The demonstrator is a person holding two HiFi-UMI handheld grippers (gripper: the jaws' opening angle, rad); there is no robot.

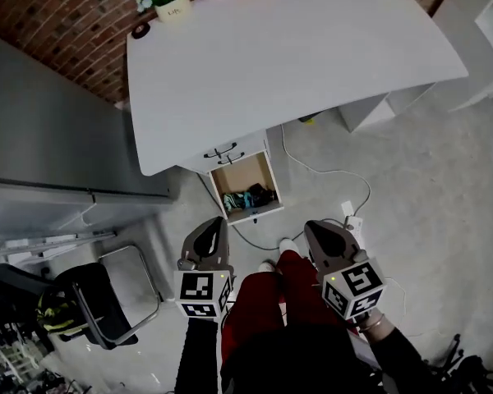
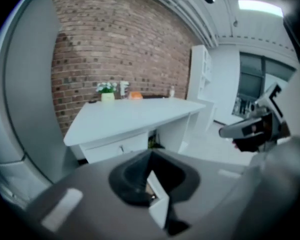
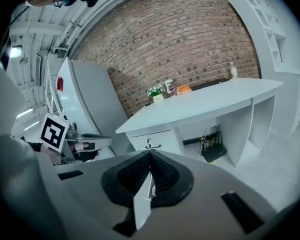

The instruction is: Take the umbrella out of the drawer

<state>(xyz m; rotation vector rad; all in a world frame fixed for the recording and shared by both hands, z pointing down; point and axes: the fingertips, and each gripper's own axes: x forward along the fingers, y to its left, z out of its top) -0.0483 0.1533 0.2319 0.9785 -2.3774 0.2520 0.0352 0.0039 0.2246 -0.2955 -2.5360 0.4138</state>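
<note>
Under the white desk (image 1: 296,48), the lowest drawer (image 1: 265,175) of the drawer unit stands pulled out. Dark and teal things (image 1: 251,197) lie inside it; the umbrella's shape is too small to make out. My left gripper (image 1: 216,224) and my right gripper (image 1: 316,228) hover side by side in front of the drawer, well short of it. Both are shut and hold nothing. In the left gripper view the jaws (image 2: 151,154) meet in a point below the closed upper drawer fronts (image 2: 121,146). The right gripper (image 3: 150,154) looks the same.
A tall grey cabinet (image 1: 57,154) stands left of the desk. A black chair (image 1: 90,302) sits at lower left. A power strip with white cable (image 1: 349,216) lies on the floor right of the drawer. A plant pot (image 1: 172,6) is on the desk. My red-trousered legs (image 1: 263,302) show between the grippers.
</note>
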